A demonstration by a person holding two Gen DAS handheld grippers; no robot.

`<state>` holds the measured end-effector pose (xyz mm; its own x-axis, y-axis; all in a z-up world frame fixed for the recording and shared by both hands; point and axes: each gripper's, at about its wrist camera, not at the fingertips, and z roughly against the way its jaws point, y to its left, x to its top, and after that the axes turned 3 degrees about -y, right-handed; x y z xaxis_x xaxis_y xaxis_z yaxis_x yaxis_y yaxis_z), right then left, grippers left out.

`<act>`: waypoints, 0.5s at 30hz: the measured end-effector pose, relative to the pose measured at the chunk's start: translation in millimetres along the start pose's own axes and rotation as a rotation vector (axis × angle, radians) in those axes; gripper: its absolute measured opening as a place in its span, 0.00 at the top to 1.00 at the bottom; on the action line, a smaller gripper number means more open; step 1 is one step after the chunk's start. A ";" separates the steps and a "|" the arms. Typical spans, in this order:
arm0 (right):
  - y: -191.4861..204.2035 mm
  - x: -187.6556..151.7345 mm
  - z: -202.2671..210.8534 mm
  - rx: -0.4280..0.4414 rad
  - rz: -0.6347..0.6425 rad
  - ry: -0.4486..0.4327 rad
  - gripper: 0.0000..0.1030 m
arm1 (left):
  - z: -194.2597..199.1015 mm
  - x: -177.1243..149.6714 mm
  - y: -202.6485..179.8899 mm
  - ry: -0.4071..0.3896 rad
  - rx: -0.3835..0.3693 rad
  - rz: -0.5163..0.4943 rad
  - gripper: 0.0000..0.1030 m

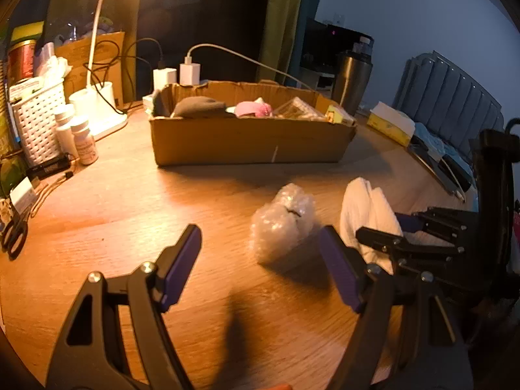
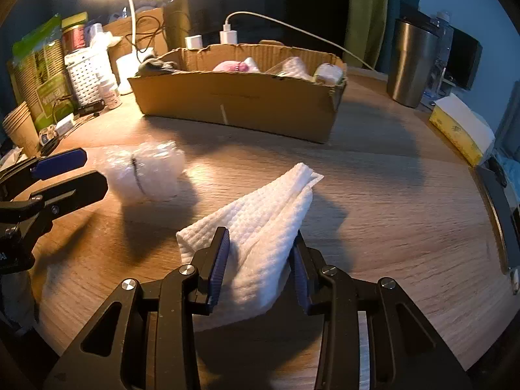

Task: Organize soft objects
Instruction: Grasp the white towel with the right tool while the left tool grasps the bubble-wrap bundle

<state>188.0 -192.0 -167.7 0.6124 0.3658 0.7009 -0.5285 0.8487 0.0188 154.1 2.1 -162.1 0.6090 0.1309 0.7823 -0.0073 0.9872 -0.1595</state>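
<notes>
On the wooden table lies a bundle of clear bubble wrap (image 1: 282,224) (image 2: 146,172). My left gripper (image 1: 260,260) (image 2: 94,170) stands open just short of it, with nothing between its purple pads. A white folded paper towel (image 2: 260,227) (image 1: 364,211) lies to the right of the bundle. My right gripper (image 2: 260,263) (image 1: 390,237) has its pads pressed on the near end of the towel, which bunches up between them. Behind both stands an open cardboard box (image 1: 250,143) (image 2: 234,104) holding a dark cloth (image 1: 198,107), a pink soft item (image 1: 253,109) and some wrapped things.
A lit desk lamp (image 1: 97,104), a white basket (image 1: 39,123), pill bottles (image 1: 84,143) and scissors (image 1: 14,230) crowd the left edge. A steel tumbler (image 2: 412,65) and a yellow tissue box (image 2: 461,130) stand at the right. Chargers and cables run behind the box.
</notes>
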 end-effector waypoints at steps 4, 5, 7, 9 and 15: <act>-8.1 2.1 -2.6 -0.008 -0.007 -0.003 0.62 | -6.8 2.9 -5.4 0.019 0.004 -0.009 0.26; -10.3 2.5 -3.0 -0.009 -0.009 -0.003 0.62 | -8.4 3.4 -7.0 0.021 0.009 -0.013 0.26; -15.1 3.2 -3.7 -0.012 -0.015 -0.005 0.63 | -11.6 5.2 -8.3 0.028 0.013 -0.016 0.26; -20.0 4.2 -4.7 -0.015 -0.023 -0.006 0.63 | -15.2 7.3 -10.9 0.035 0.018 -0.020 0.26; -30.2 5.5 -5.6 0.004 -0.032 -0.010 0.63 | -32.4 11.9 -19.2 0.074 0.029 -0.030 0.26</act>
<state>210.6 -213.5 -168.4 0.6233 0.3342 0.7070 -0.5110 0.8584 0.0448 187.2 -18.2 -169.2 0.6664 0.0952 0.7395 -0.0104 0.9929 -0.1184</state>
